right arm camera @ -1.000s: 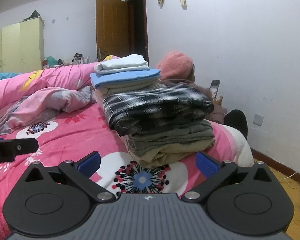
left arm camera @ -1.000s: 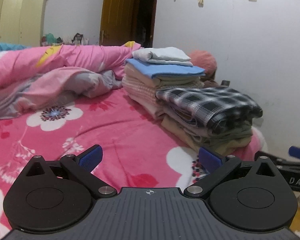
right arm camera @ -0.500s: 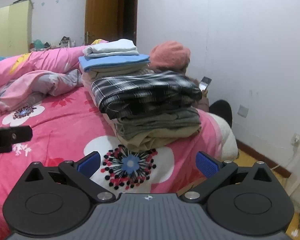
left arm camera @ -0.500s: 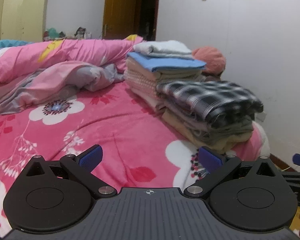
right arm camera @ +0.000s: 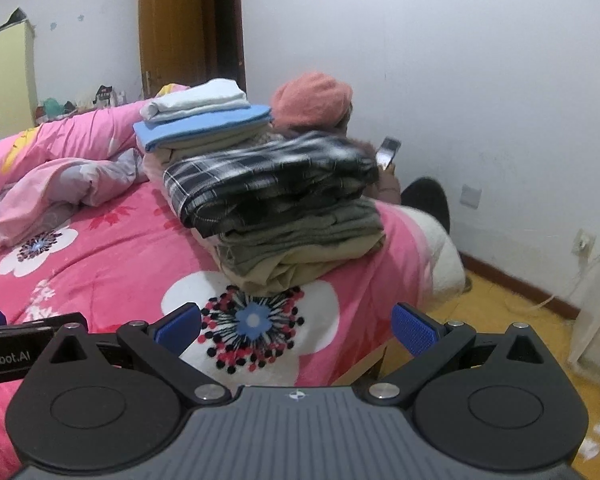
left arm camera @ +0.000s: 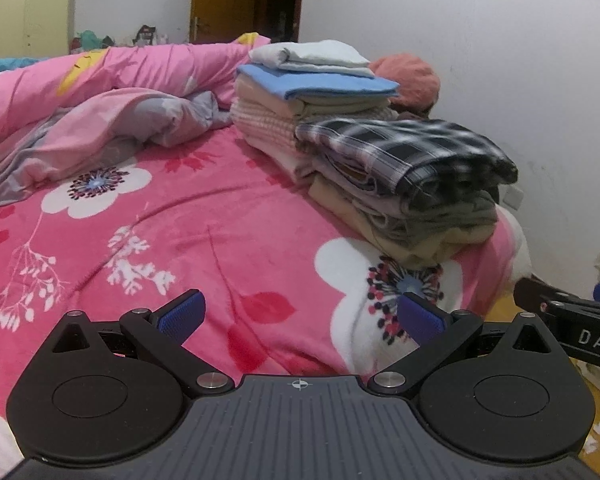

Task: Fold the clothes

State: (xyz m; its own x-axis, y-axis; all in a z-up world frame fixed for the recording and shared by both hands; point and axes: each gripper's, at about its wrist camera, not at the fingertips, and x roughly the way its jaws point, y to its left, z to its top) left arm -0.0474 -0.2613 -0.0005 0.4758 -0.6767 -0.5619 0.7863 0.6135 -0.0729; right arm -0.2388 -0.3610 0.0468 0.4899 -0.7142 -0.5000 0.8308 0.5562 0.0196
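Tools, the left tool [left arm camera: 300,314] and right tool [right arm camera: 296,324], are both spread wide (holding nothing), and a bump could tip the tall clothes pile [right arm camera: 276,216] off the bed [left arm camera: 220,232].

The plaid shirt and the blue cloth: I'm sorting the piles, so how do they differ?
The plaid shirt is dark, checked and bulky; the blue cloth is plain, light and thin. The plaid shirt tops the nearer, lower stack and the blue cloth lies under a white piece in the farther, taller one. Both are folded on the pink bed.
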